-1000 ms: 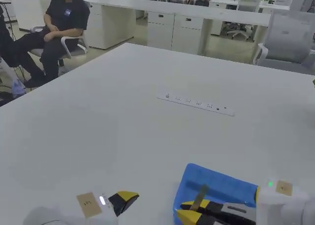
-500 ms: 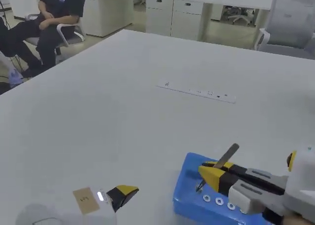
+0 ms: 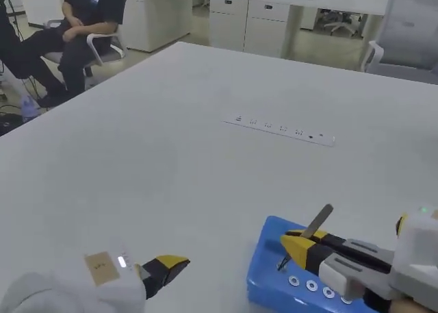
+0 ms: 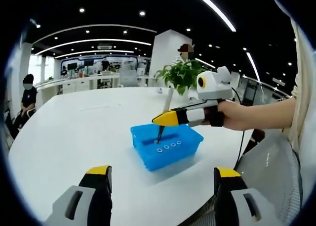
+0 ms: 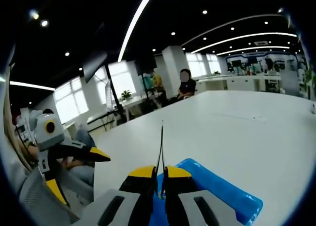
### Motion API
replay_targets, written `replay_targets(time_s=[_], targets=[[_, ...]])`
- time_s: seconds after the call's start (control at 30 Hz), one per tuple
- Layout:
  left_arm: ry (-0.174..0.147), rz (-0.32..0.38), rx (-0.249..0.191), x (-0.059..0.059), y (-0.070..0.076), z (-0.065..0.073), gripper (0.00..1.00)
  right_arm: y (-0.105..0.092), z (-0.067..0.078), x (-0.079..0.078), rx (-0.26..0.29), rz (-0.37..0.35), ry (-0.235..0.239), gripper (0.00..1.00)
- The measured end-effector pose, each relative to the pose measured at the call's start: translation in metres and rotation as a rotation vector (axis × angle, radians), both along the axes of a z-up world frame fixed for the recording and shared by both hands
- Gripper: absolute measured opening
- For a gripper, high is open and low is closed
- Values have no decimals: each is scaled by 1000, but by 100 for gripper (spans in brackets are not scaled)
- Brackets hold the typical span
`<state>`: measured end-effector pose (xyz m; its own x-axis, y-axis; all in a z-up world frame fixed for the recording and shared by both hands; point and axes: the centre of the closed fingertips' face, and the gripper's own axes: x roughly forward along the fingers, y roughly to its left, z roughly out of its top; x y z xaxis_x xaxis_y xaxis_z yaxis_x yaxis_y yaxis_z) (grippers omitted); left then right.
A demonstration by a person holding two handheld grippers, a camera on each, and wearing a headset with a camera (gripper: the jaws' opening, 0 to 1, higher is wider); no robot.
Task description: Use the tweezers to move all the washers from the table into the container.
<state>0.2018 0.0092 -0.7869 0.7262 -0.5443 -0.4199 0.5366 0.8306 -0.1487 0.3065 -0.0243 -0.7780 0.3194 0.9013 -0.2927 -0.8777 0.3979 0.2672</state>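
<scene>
Now | right gripper (image 3: pixel 293 243) jaws clamped on tweezers (image 3: pixel 316 222), tips angled 7 o'clock into blue container (image 3: pixel 262 287) | washers (image 3: pixel 311 285) in a row inside, 4 o'clock of tips | left gripper (image 3: pixel 171 265) jaws apart, farther off

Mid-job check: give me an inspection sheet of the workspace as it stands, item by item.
Surface: white table, with a flush power strip set in it.
Job's things: blue container near the table's edge, a row of washers lying inside; tweezers pointing tips-down into it.
Clutter: nothing seen.
Grippers: right gripper shut on the tweezers above the container; left gripper open, holding nothing, beside the container and apart from it.
Cables: a dark lead seems to hang from the right gripper.
Surroundings: seated person beyond the table, office desks, a chair, a potted plant.
</scene>
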Motion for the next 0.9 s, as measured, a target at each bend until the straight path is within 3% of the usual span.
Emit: replay_targets(time_s=[0.9], targets=[[2,-1,12,-2,0,-1,85,-4,9,7,19,-22,-14,3]])
